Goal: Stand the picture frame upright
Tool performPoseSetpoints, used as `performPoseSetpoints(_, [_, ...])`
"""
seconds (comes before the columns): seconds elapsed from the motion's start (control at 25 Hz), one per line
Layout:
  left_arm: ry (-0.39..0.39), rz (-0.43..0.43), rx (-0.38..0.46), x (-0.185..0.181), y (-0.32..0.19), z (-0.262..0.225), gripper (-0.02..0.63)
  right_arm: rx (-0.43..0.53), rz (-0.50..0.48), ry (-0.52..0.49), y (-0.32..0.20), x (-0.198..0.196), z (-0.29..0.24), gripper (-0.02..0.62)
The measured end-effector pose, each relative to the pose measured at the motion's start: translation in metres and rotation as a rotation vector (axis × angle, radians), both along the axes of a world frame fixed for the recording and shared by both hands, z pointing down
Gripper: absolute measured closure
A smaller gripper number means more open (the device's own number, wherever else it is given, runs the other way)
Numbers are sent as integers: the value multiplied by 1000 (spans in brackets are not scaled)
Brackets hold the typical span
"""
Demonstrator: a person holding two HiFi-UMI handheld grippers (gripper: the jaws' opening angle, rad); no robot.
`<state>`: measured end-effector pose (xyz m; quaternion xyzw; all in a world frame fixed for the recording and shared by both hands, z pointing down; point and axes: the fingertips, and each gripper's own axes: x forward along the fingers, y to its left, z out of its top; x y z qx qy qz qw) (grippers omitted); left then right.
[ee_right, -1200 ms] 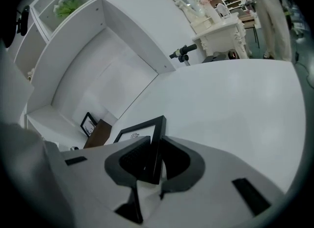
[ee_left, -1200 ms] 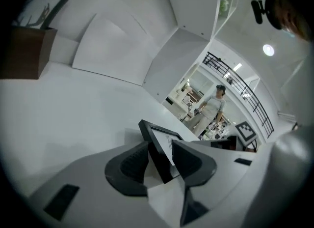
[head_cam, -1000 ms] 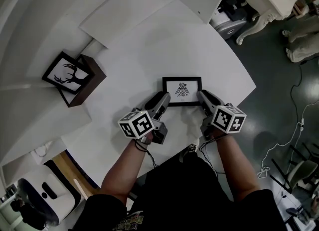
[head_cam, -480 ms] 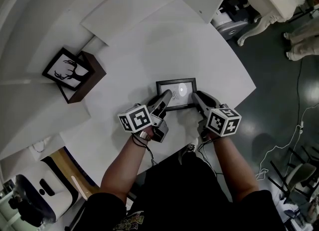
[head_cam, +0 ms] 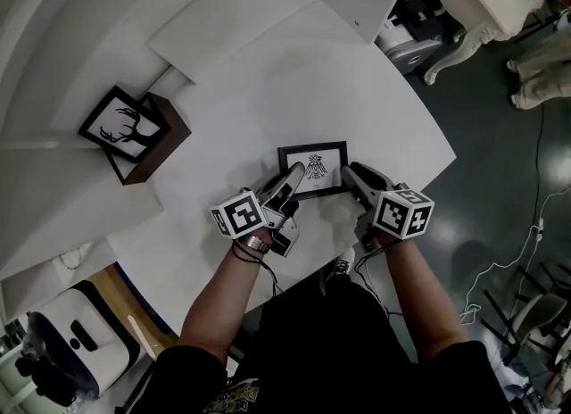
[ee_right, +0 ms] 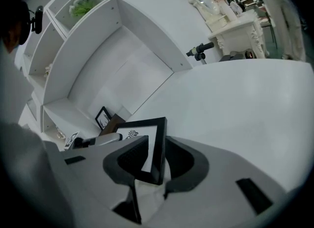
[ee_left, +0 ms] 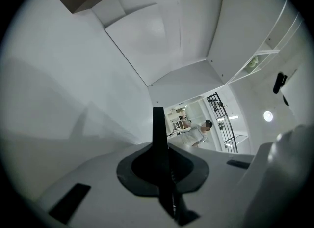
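Note:
The black picture frame [head_cam: 312, 169] with a bird print is on the white table [head_cam: 268, 91], between my two grippers. My left gripper [head_cam: 293, 177] is at its left edge. In the left gripper view, the frame [ee_left: 158, 126] is a thin black bar seen edge-on, and the left gripper [ee_left: 162, 156] is closing with its jaws tight against it. My right gripper [head_cam: 351, 175] is at the right edge. In the right gripper view, a corner of the frame [ee_right: 159, 143] stands between the opening jaws of the right gripper [ee_right: 156, 159], with a gap on the right side.
A second framed picture of a deer [head_cam: 120, 124] leans on a brown box [head_cam: 165, 140] at the table's left. White shelves rise behind it. An ornate white table [head_cam: 473, 2] and cables [head_cam: 508, 252] are on the dark floor at the right. The table's front edge is near my arms.
The frame has shifted a little left and toward me, and both grippers came with it. The left jaws have closed in on its left edge.

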<state>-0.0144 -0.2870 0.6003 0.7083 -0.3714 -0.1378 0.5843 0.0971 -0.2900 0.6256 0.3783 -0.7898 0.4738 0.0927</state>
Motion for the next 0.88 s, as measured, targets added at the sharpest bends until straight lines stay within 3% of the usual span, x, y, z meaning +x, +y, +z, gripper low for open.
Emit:
performPoseSetpoints(0.12, [45, -20, 22, -4, 3, -11, 586, -14, -5, -56, 2, 1, -5, 478])
performPoseSetpoints(0.24, [83, -31, 48, -7, 9, -23, 586, -29, -13, -193, 4, -1, -20, 465])
performPoseSetpoints(0.4, [72, 4, 135, -6, 20, -45, 586, -36, -92, -337, 14, -9, -48, 466])
performPoseSetpoints(0.52, [102, 16, 183, -3, 31, -67, 586, -13, -159, -348, 21, -11, -67, 509])
performPoseSetpoints(0.88, [45, 68, 290, 14, 74, -108, 586, 75, -311, -331, 51, 1, -111, 522])
